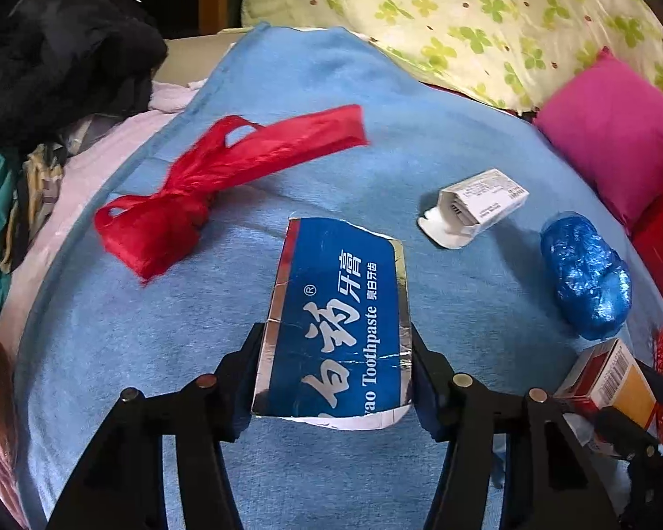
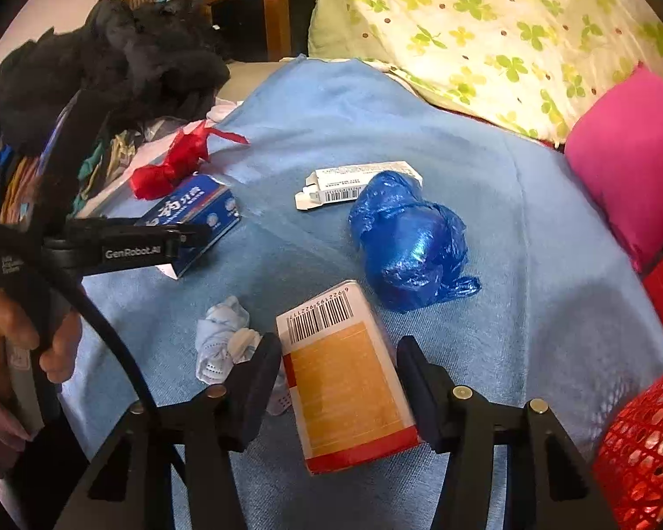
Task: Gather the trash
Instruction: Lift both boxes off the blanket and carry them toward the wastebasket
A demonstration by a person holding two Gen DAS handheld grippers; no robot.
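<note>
A blue toothpaste box (image 1: 331,309) lies on the blue blanket (image 1: 154,353). My left gripper (image 1: 336,335) is shut on it, with a pad pressed on each long side. From the right wrist view the same box (image 2: 199,216) shows in that gripper (image 2: 190,236). My right gripper (image 2: 333,342) is shut on an orange and red box (image 2: 344,380) with a barcode. That box sits skewed between the pads. A crumpled white tissue (image 2: 221,340) lies just left of it. Loose on the blanket are a red plastic bag (image 1: 190,203), a small white carton (image 1: 477,203) and a balled blue plastic bag (image 2: 411,243).
A red mesh basket (image 2: 641,441) stands at the near right edge. A pink pillow (image 1: 614,141) and a clover-print quilt (image 1: 486,22) border the blanket at the back right. Dark clothes (image 1: 57,57) are piled at the left. A person's hand (image 2: 4,322) holds the left gripper's handle.
</note>
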